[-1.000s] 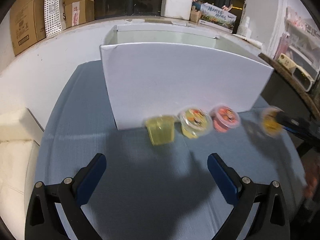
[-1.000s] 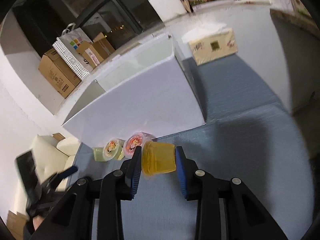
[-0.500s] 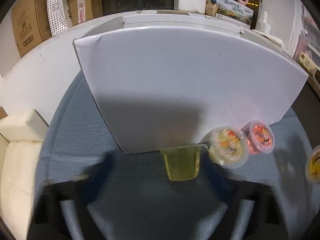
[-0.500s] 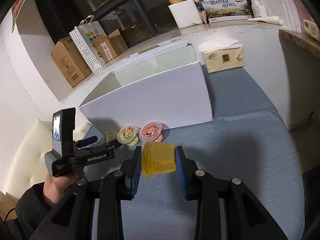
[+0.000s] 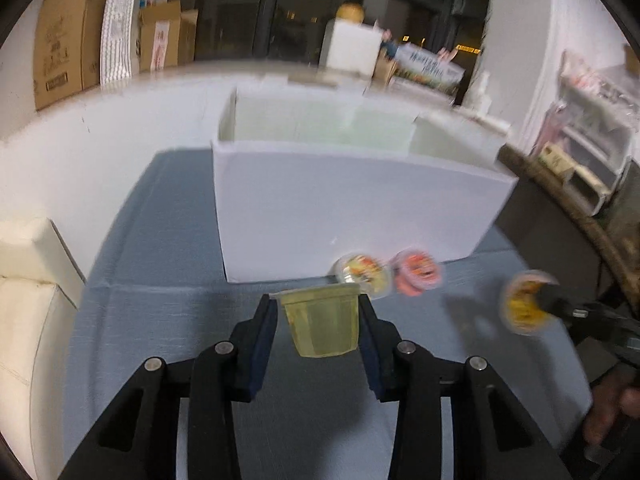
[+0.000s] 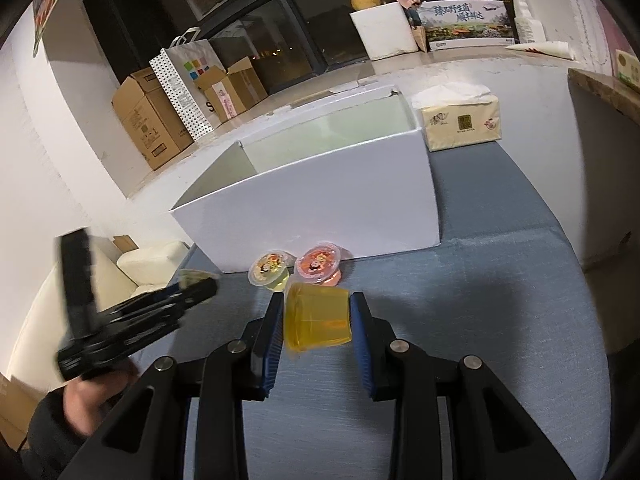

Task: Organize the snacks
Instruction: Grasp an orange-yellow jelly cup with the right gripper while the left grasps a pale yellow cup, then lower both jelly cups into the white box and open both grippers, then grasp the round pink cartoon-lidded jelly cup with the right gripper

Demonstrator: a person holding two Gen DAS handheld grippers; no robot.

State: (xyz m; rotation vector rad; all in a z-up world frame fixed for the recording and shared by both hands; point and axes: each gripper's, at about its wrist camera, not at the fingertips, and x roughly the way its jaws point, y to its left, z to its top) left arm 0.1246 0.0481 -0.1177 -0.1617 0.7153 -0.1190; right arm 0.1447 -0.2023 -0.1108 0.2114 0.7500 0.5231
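While the white box stands open-topped toward the far edge of the blue-grey table, two lidded jelly cups, one yellowish and one pink, sit just before its front wall. Above the table's near part, the left gripper is closing its jaws on a pale green jelly cup that sits between its pads. The right gripper holds an orange jelly cup, lying on its side, pinched between narrowly parted fingers.
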